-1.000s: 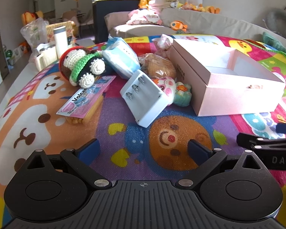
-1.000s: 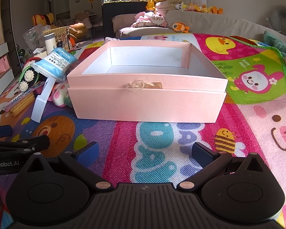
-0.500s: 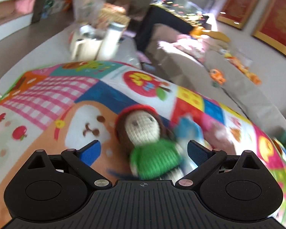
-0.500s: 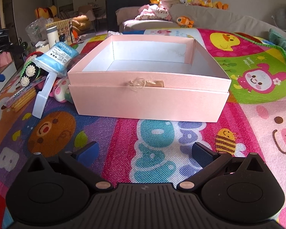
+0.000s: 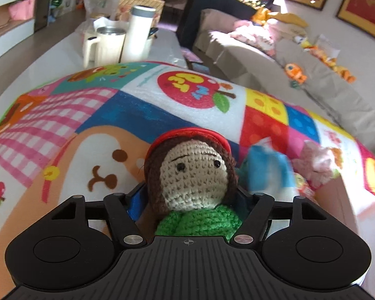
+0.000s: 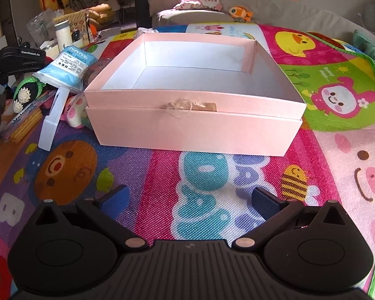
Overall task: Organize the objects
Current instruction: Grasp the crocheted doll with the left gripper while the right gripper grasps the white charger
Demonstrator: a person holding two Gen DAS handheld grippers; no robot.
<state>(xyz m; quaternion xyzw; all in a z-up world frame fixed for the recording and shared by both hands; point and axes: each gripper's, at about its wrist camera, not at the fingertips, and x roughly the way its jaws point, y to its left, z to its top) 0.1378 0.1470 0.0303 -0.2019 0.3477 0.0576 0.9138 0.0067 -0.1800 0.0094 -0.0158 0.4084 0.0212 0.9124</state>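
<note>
Left fingers [image 5: 135,203] tight on one crochet doll [image 5: 191,175] — right fingers [image 6: 265,202] wide, one pink box [image 6: 195,130] ahead.

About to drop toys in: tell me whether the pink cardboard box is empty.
Empty. The pink cardboard box shows only bare white floor and walls; the right wrist view sees nothing inside.

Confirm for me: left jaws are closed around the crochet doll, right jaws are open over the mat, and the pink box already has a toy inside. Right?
Not quite. The pink box has nothing inside; the right wrist view shows only its bare white floor. The rest holds: the left gripper is closed around the crochet doll, and the right gripper is open over the mat.
</note>
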